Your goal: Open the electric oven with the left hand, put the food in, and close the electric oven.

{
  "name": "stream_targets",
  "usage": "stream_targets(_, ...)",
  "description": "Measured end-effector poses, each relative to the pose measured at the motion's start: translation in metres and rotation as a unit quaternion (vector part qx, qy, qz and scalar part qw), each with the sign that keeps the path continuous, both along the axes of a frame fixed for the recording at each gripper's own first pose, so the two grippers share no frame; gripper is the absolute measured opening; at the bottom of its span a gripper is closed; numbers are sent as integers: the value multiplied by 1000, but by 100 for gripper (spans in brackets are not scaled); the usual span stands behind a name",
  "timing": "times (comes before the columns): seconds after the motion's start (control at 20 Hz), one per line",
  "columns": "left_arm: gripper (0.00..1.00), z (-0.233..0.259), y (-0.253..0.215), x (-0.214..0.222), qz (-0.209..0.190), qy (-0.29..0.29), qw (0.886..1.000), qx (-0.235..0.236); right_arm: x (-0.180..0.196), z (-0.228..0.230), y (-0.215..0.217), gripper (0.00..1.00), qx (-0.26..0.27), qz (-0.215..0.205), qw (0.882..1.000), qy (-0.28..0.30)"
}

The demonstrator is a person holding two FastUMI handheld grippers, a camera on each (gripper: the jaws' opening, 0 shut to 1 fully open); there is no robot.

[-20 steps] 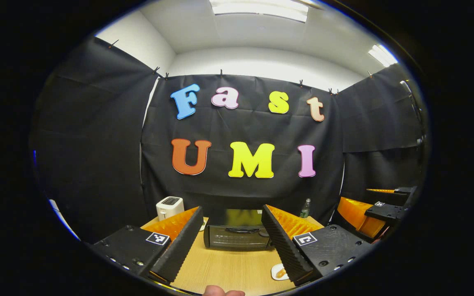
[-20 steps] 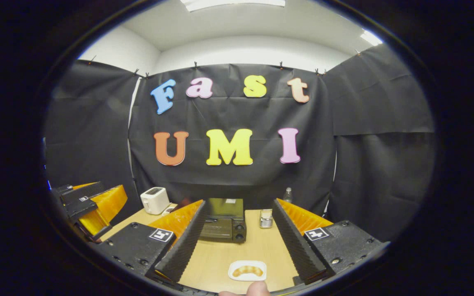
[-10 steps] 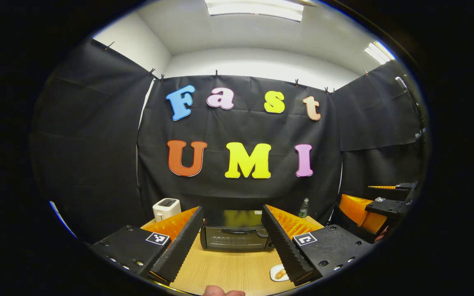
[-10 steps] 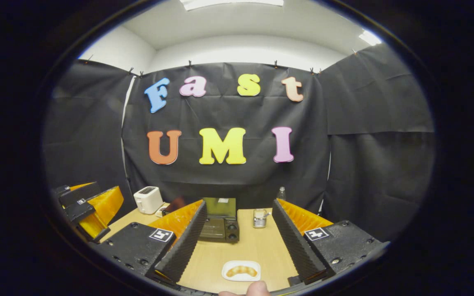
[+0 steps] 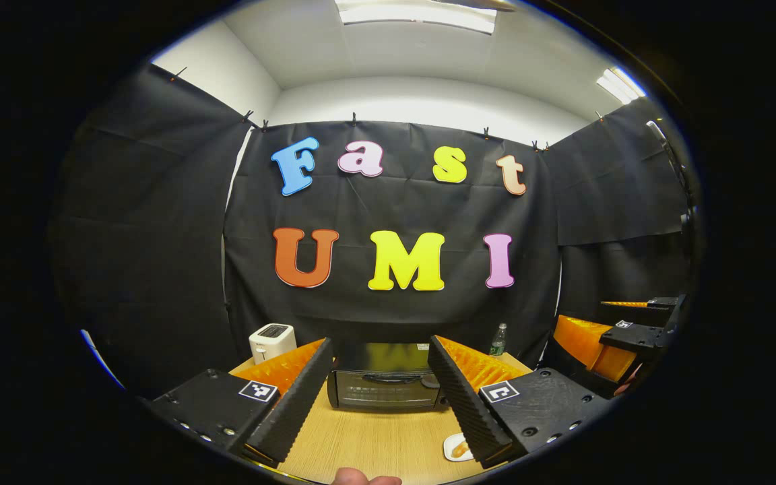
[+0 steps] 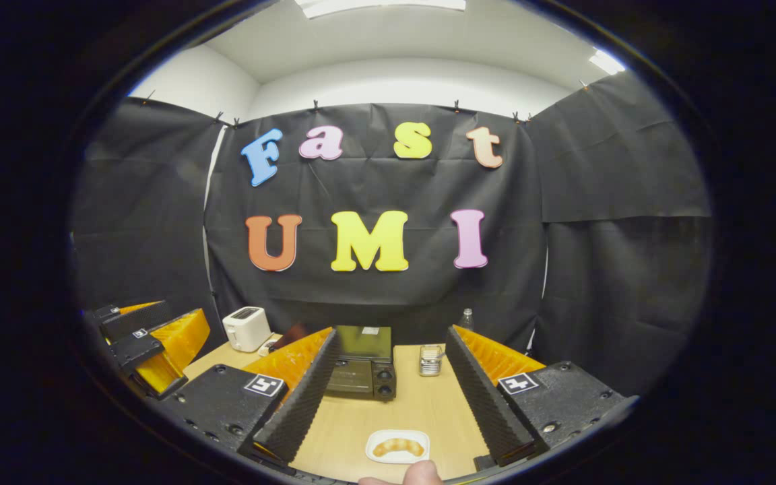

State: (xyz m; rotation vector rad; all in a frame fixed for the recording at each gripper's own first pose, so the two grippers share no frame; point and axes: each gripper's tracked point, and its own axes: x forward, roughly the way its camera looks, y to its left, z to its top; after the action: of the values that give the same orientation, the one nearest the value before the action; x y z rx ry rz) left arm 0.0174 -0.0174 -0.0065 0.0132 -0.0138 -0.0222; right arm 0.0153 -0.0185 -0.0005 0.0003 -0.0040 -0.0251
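Oven looms slightly nearer, door seemingly closed; grippers agape.

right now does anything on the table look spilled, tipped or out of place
Nothing stands out. The black electric oven sits shut and square on the wooden table, and the curved golden pastry lies on its white plate.

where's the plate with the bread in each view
Left gripper view: plate at bottom right, partly behind the left gripper's right finger.
Right gripper view: plate at bottom centre, between the right gripper's fingers.
Shared landmark: black oven behind it.
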Motion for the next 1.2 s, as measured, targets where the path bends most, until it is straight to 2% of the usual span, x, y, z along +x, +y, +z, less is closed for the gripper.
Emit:
stream_targets(0.45,94,-3,-10,14,5,0,1000,11,13,-6,-11,97,9,13,1000,3)
stream_targets(0.8,93,-10,-26,32,8,3,1000,18,31,-16,-41,97,13,2,1000,16)
stream_targets(1.2,94,-50,-40,88,-1,35,999,23,56,-32,-90,99,10,-21,999,30)
